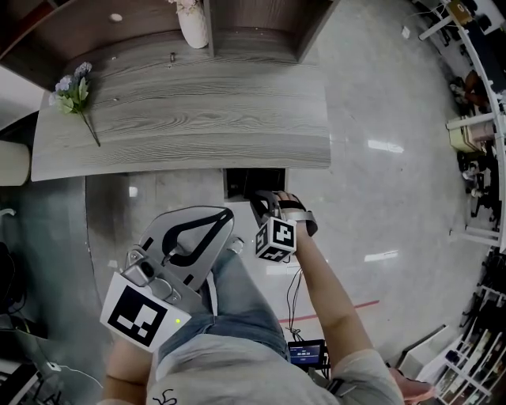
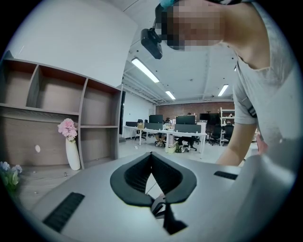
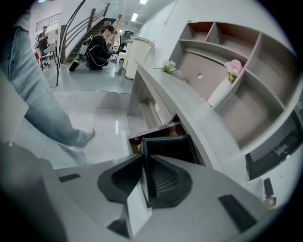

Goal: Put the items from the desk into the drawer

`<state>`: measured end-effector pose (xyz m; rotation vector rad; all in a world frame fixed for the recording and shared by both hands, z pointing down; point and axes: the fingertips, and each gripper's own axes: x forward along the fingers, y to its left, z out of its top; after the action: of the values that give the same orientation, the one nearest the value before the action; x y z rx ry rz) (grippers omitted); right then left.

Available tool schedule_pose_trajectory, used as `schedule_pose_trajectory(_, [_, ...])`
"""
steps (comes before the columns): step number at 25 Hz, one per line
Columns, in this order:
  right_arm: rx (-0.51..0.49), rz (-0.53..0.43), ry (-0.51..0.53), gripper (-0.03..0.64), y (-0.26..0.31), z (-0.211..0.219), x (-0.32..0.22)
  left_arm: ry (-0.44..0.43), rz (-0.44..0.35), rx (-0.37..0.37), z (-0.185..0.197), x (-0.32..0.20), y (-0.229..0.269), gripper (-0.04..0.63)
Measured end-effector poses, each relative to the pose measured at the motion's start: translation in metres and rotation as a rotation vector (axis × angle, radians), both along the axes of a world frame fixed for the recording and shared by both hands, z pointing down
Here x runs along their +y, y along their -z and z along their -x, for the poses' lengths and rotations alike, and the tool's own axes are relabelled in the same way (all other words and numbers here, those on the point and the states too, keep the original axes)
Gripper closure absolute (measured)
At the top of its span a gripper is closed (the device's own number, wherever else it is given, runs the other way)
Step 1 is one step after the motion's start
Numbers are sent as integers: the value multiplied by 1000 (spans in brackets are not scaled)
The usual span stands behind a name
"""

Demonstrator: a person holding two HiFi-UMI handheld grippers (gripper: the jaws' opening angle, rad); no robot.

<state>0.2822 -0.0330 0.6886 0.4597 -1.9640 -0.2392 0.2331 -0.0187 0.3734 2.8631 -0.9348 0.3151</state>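
Note:
The grey wooden desk (image 1: 198, 119) carries a blue flower sprig (image 1: 77, 91) at its left end and a white vase of pink flowers (image 1: 192, 24) at the back. Under its front edge a drawer (image 1: 253, 180) stands pulled open. My right gripper (image 1: 265, 207) is at the drawer's mouth. In the right gripper view this gripper (image 3: 144, 158) is shut on the edge of a black flat item (image 3: 170, 146), held over the drawer's brown inside (image 3: 156, 130). My left gripper (image 1: 226, 213) hangs near my leg, away from the desk. Its jaws (image 2: 151, 155) are shut on nothing.
An open shelf unit (image 3: 227, 52) rises behind the desk. The sprig (image 3: 168, 67) and vase (image 3: 222, 87) also show in the right gripper view. A white bin (image 3: 137, 56) stands past the desk's far end. My jeans leg (image 3: 33, 94) is beside the drawer on glossy floor.

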Motion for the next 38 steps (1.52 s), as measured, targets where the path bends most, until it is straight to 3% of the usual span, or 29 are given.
schedule_pose_trajectory(8, [-78,-37,-62,552,36,8,-3,-42,-17,22,-3,5,10,586])
schedule_pose_trajectory(13, [-142,-73,-157,606,63,11,-9,-76,-37,29,-1,13,19,586])
schedule_pose_trajectory(22, [-296,-68,-297,609,109,29,-3,-117,-66,36,22,30,34,586])
schedule_pose_trajectory(25, [-398,-70,-346,609,136,44,1,-126,-67,37,32,35,38,586])
schedule_pose_trajectory(32, [-754,-69,-442,609,224,82,11,-147,-87,54,51,47,56,586])
schedule_pose_trajectory(38, [-931,-135,-447,611,293,102,27,-170,-113,84,64,54,72,586])
